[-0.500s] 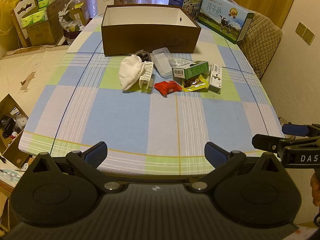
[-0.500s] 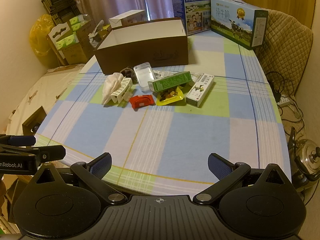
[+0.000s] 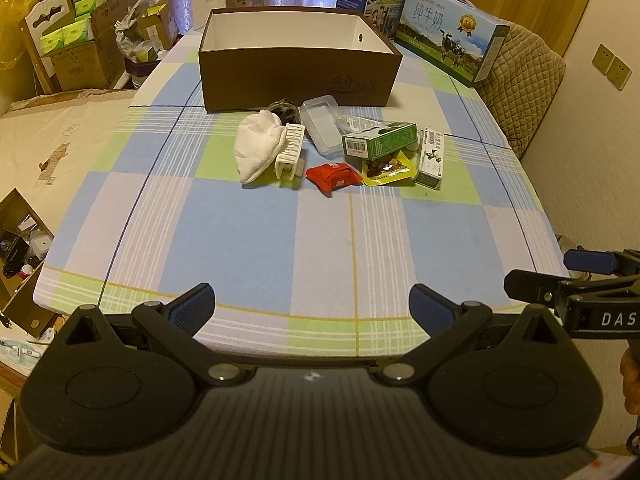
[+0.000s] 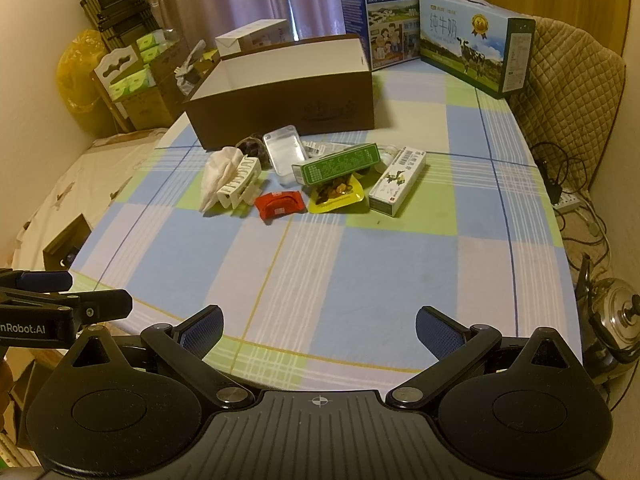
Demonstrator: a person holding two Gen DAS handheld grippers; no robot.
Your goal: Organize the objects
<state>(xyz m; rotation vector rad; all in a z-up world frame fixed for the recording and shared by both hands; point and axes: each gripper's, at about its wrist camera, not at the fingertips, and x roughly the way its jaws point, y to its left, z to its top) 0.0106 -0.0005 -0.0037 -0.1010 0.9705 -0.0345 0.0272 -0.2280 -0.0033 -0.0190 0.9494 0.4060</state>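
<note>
Milk cartons (image 4: 476,44) far ahead of the gripper read "纯牛奶". Right gripper (image 3: 592,312) body reads "DAS"; left gripper (image 4: 52,320) body, "nRobot.AI".

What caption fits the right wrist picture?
Open right gripper faces a checked table where small items lie before an empty brown box.

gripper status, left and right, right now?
Left gripper: open, holding nothing, over the table's near edge.
Right gripper: open, holding nothing, over the table's near edge.
</note>
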